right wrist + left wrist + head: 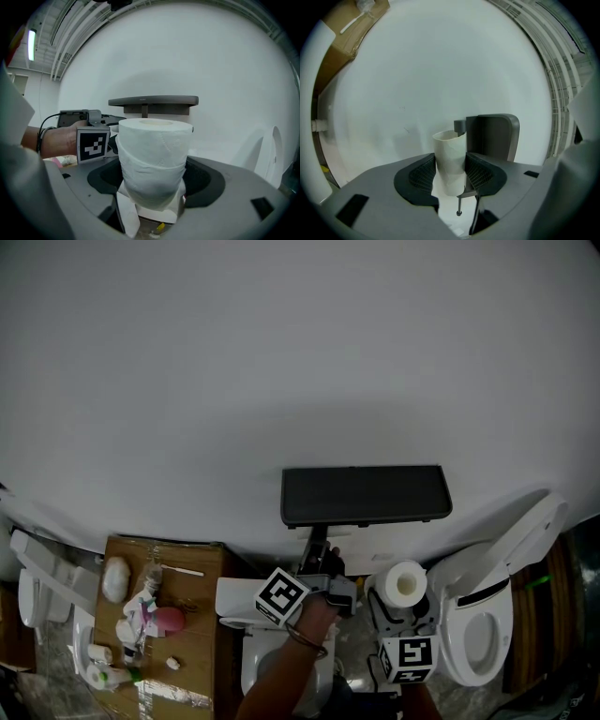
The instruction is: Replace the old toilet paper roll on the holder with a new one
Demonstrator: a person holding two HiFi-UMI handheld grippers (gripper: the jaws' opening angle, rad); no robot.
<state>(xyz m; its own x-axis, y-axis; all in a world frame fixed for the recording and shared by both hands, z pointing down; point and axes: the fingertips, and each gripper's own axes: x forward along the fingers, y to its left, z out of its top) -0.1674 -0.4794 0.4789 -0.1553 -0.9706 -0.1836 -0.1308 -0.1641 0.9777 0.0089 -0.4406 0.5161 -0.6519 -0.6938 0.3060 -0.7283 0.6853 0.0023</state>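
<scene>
A dark holder [366,493] with a flat shelf top is fixed to the white wall. My left gripper [326,565] reaches up under it. In the left gripper view its pads [424,173] press on both sides of an empty white cardboard tube [450,161], which stands upright just in front of the holder's bracket [493,136]. My left gripper [450,174] is shut on that tube. To the right, my right gripper [403,604] is shut on a full white toilet paper roll [405,584], held upright [152,159] below the holder's shelf [153,100].
A white toilet [480,615] with its lid raised [527,535] stands at the right. A cardboard box [197,563] with toiletries on top sits at the left. White porcelain fixtures [37,587] are at the far left. A white ceramic piece [234,601] lies below my left arm.
</scene>
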